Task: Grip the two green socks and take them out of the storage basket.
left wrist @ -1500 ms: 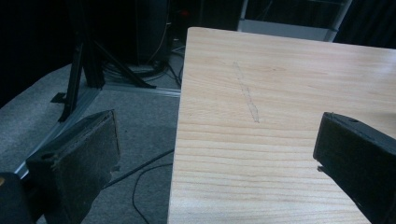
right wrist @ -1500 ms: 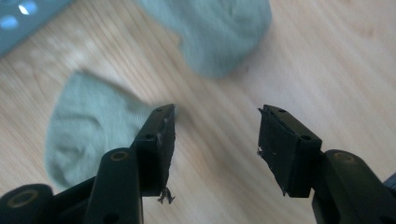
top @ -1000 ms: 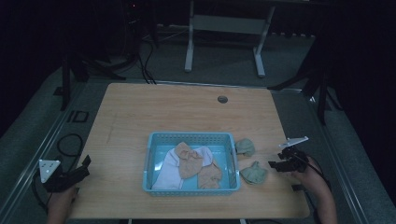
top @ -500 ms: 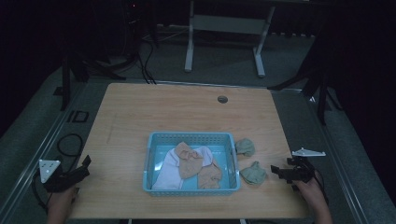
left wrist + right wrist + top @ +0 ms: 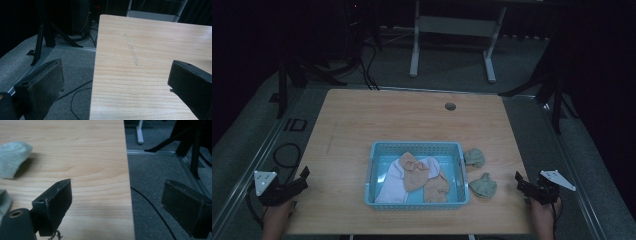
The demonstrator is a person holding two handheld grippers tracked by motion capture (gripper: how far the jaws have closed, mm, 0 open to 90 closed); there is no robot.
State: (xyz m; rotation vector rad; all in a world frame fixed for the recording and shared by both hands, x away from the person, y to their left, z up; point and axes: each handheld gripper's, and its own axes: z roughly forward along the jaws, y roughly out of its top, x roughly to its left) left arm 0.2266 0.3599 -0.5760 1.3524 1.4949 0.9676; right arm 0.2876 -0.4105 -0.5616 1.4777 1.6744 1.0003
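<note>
Since the earlier frame my right gripper (image 5: 523, 183) dropped back off the basket's (image 5: 416, 146) right; jaws just opened, empty. Nearest sock (image 5: 482, 185) lies basket-side of it. Left gripper (image 5: 302, 176) open, far side.

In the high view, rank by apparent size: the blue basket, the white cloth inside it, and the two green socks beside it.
1. Blue basket
2. White cloth
3. Two green socks: they look alike, no clear ranking.
</note>
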